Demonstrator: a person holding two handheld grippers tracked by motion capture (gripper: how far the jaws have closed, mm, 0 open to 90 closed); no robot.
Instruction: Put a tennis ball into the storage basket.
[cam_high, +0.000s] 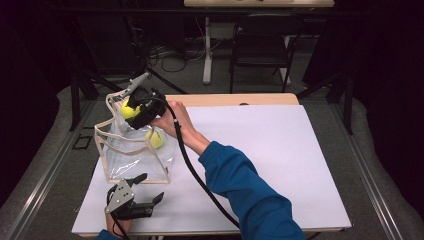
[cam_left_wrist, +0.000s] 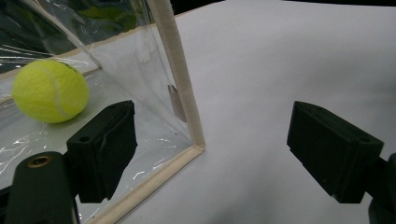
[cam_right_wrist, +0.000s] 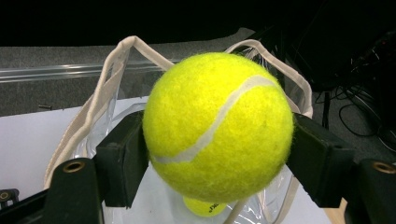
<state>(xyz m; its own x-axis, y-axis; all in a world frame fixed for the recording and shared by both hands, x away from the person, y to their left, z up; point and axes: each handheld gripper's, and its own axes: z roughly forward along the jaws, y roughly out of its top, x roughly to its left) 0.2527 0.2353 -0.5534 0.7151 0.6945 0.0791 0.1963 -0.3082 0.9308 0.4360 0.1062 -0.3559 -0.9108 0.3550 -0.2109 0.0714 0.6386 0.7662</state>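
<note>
Right tongs (cam_right_wrist: 217, 154) clamped on tennis ball (cam_right_wrist: 218, 126) above mouth of clear bag (cam_high: 131, 155) on counter (cam_high: 280, 160), second ball (cam_high: 155, 139) inside with unreadable black print; left tongs (cam_left_wrist: 212, 154) wide, empty, at bag's corner.

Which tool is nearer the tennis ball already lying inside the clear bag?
Left. The left tool sits open at the bag's bottom corner beside that ball; the right tool holds another ball above the opening.
</note>
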